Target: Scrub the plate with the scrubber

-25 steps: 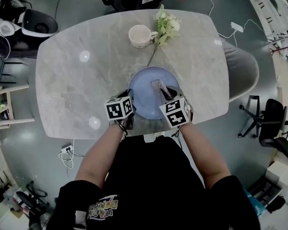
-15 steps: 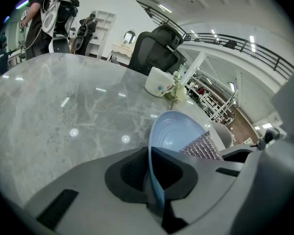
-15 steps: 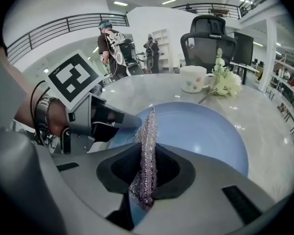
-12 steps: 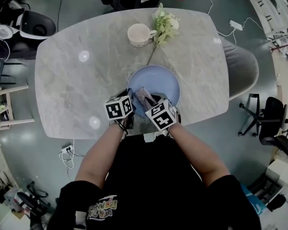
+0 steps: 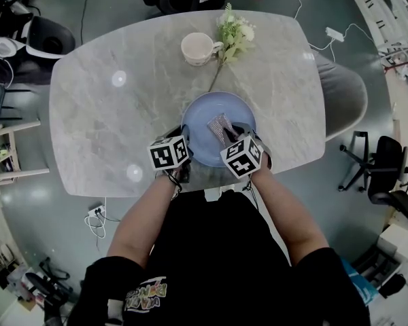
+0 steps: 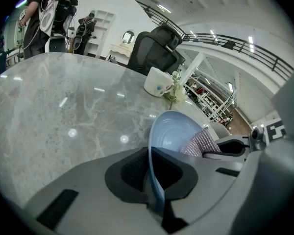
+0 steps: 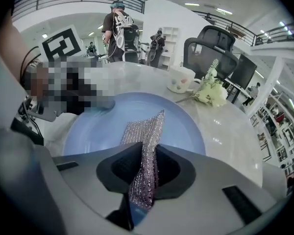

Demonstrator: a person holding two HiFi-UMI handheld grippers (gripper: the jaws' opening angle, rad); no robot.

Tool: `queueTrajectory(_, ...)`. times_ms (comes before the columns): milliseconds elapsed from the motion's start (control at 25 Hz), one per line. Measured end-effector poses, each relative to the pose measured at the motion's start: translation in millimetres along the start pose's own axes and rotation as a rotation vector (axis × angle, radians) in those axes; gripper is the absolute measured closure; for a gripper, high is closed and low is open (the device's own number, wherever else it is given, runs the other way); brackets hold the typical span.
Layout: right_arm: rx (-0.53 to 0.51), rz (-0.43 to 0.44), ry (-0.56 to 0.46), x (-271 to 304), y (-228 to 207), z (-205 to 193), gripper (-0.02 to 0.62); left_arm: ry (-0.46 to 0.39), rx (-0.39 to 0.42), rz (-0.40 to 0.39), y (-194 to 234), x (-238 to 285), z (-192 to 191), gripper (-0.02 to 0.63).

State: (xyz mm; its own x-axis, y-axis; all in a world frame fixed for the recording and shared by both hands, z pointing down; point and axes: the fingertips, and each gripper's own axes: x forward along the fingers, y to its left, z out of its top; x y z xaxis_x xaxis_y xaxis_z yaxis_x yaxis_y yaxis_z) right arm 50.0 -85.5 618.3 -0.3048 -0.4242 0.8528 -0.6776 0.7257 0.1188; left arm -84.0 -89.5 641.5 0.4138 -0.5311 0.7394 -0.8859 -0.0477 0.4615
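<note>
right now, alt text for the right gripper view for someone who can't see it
The right gripper is shut on a silvery mesh scrubber whose free end rests on a round light-blue plate on a grey marble table. A white cup and pale flowers sit beyond the plate.

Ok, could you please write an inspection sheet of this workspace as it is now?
Surface: grey marble table.
Job's things: blue plate near the front edge; silvery scrubber over it.
Clutter: cup and flower sprig at the far side.
Grippers: left hand-held gripper shut on the plate's rim; right hand-held gripper shut on the scrubber.
Cables: white cable and power strip on the floor.
Surroundings: office chairs around the table.
</note>
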Motion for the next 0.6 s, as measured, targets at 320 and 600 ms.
queueTrajectory(320, -0.117, -0.148, 0.043, 0.2, -52.9, -7.1, 0.52, 0.004, 0.005, -0.01, -0.1, 1.7, 0.6, 0.575)
queueTrajectory(600, -0.214, -0.239, 0.067, 0.8, -80.3, -1.4, 0.52, 0.008, 0.014, -0.015, 0.1, 1.4, 0.2, 0.575)
